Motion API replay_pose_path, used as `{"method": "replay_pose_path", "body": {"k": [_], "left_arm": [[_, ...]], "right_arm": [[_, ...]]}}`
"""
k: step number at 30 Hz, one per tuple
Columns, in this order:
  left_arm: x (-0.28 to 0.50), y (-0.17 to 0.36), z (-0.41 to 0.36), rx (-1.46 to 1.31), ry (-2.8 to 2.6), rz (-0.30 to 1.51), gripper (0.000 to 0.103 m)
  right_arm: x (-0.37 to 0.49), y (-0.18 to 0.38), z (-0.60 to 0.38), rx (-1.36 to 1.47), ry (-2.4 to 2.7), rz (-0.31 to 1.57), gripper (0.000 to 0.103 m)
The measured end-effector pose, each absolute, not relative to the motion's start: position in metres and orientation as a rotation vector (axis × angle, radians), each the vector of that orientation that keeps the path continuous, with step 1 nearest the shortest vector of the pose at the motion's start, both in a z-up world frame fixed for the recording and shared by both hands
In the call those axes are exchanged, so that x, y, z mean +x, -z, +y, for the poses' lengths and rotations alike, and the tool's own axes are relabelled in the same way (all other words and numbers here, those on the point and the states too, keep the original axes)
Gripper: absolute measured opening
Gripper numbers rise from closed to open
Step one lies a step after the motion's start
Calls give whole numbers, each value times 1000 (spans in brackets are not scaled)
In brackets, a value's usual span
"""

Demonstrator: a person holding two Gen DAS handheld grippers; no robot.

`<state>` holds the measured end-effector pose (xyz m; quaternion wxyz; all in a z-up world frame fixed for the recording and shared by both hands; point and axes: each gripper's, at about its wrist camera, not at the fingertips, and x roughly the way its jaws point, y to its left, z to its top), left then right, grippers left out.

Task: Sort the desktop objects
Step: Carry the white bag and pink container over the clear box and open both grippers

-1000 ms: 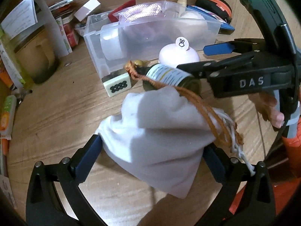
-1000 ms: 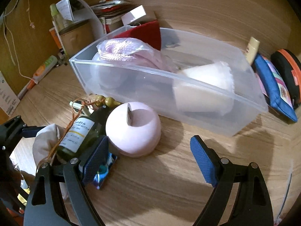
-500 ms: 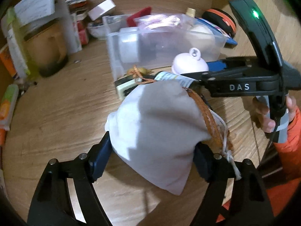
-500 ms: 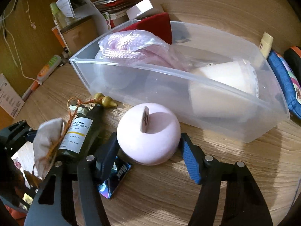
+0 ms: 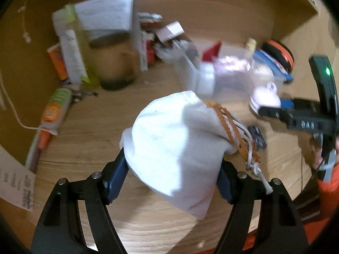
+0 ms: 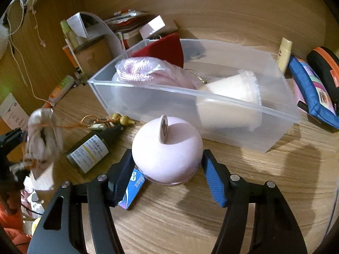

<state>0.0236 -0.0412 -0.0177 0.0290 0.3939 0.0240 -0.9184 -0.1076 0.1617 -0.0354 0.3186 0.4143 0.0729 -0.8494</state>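
My left gripper [image 5: 171, 169] has its jaws closing on a white drawstring bag [image 5: 175, 139]; both blue pads press its sides and it hangs above the wooden desk. Its orange and white cords [image 5: 237, 144] trail to the right. In the right wrist view the bag [image 6: 40, 135] shows blurred at the far left. My right gripper [image 6: 167, 171] is shut on a pink dome-shaped object [image 6: 167, 154] with a small tab on top, which stands on the desk just in front of the clear plastic bin [image 6: 148, 101].
A dark green labelled bottle [image 6: 93, 150] lies left of the dome, a blue packet [image 6: 133, 188] under the left finger. The bin holds a pink bagged item, a cup and something red. A blue pencil case [image 6: 313, 93] and black-orange case [image 6: 326, 65] lie right; a jar [image 6: 95, 55] and papers at back left.
The left gripper closed on the white bag and raised it off the desk, uncovering the bottle. The right gripper moved forward and closed around the pink dome.
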Motion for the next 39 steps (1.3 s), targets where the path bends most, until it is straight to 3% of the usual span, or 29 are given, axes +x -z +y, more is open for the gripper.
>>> {"method": "replay_pose_path", "body": {"k": [17, 39], "left_arm": [[-8, -51, -12, 954, 3006, 46, 73], [-127, -53, 56, 1136, 3173, 23, 73]], "right_arm": [[-94, -27, 200, 904, 2339, 74, 61], [-154, -44, 224, 894, 2404, 14, 61]]}}
